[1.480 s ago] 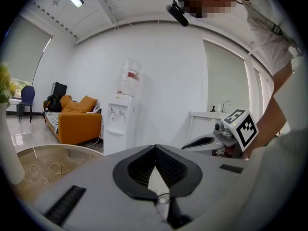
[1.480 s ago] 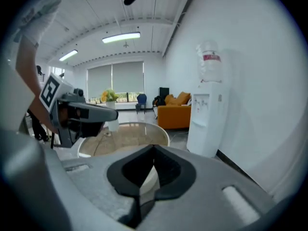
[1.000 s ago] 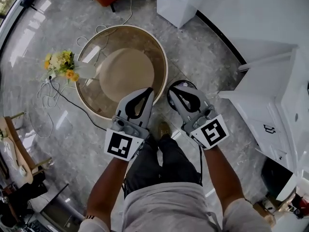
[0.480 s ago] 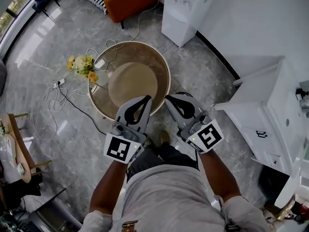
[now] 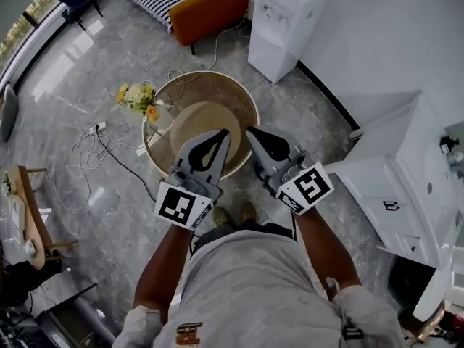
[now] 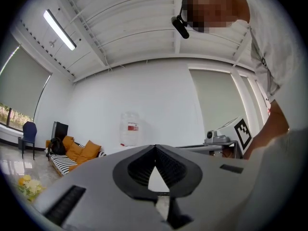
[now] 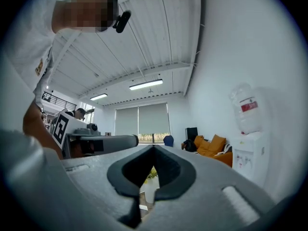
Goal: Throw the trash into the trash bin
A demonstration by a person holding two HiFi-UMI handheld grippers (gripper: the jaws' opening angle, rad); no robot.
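I see no trash and no trash bin in any view. My left gripper (image 5: 224, 132) and my right gripper (image 5: 251, 130) are held side by side in front of the person's body, above the near rim of a round glass table (image 5: 249, 101). Both point roughly level into the room. In the left gripper view the jaws of the left gripper (image 6: 155, 147) meet at their tips with nothing between them. The right gripper (image 7: 154, 147) looks the same in its own view, shut and empty.
A vase of yellow flowers (image 5: 138, 98) stands at the table's left edge, with cables (image 5: 87, 145) on the marble floor beside it. A white water dispenser (image 5: 284, 19) and an orange sofa (image 5: 212, 4) lie beyond. White cabinets (image 5: 406, 176) are at the right.
Both grippers have risen together and stayed shut. The head has risen too, so the table and floor look smaller and farther below.
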